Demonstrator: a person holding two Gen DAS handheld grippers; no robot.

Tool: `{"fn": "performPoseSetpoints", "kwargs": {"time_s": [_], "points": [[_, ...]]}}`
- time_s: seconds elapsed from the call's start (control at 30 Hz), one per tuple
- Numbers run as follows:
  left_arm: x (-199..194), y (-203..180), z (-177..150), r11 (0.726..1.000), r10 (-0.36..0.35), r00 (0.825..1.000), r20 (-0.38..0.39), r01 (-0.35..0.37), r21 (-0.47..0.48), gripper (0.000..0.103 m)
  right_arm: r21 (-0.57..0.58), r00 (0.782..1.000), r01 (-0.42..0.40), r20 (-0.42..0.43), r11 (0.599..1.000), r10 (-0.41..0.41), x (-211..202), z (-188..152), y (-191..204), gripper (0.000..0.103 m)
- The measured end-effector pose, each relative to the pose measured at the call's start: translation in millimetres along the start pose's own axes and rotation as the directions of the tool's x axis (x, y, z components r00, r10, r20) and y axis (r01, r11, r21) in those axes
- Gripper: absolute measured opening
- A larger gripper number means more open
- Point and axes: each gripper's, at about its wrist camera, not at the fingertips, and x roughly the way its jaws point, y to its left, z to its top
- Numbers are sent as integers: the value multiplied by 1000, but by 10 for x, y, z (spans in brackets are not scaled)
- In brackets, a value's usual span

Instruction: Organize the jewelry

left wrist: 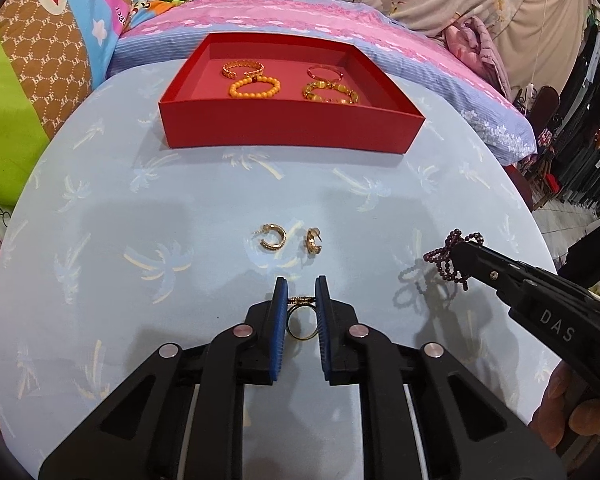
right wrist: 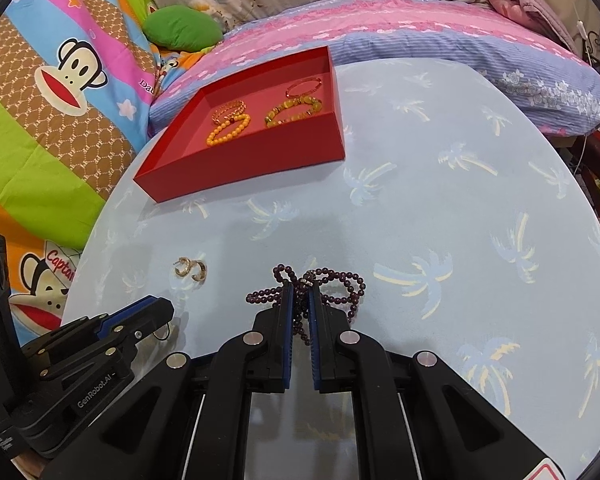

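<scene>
My left gripper is shut on a gold ring, held just above the round table. It shows at the lower left of the right wrist view. My right gripper is shut on a dark purple bead bracelet, whose loops hang beside the fingers; it shows at the right of the left wrist view. Two gold hoop earrings lie on the table ahead of the left gripper, also seen in the right wrist view. A red tray at the far side holds several bracelets.
The round table has a pale blue palm-print cloth. Behind it is a bed with a pink and blue pillow, a green cushion and cartoon-monkey bedding. Dark furniture stands to the right.
</scene>
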Motion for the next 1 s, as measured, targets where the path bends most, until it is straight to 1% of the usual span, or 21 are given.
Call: {"fn": "performPoseSetpoints", "kwargs": {"time_s": [0.27, 0.4, 0.7, 0.83, 1.0], "points": [[-169, 12, 199, 1000, -14, 999, 48, 14, 12, 14, -25, 999, -28, 43, 999, 29, -100, 224, 149, 7], [-220, 39, 402, 1000, -18, 997, 78, 17, 14, 14, -48, 997, -42, 67, 998, 45, -122, 393, 250, 7], [-174, 143, 1050, 1000, -4, 987, 158, 3, 7, 14, -111, 990, -51, 122, 993, 64, -15, 959, 497, 7], [-58, 185, 1385, 1000, 5, 983, 182, -7, 9, 14, -129, 989, -43, 133, 991, 60, 153, 1232, 580, 7], [137, 249, 1772, 1000, 5, 980, 197, -7, 14, 14, -134, 990, -42, 126, 990, 59, 429, 1590, 617, 7]]}}
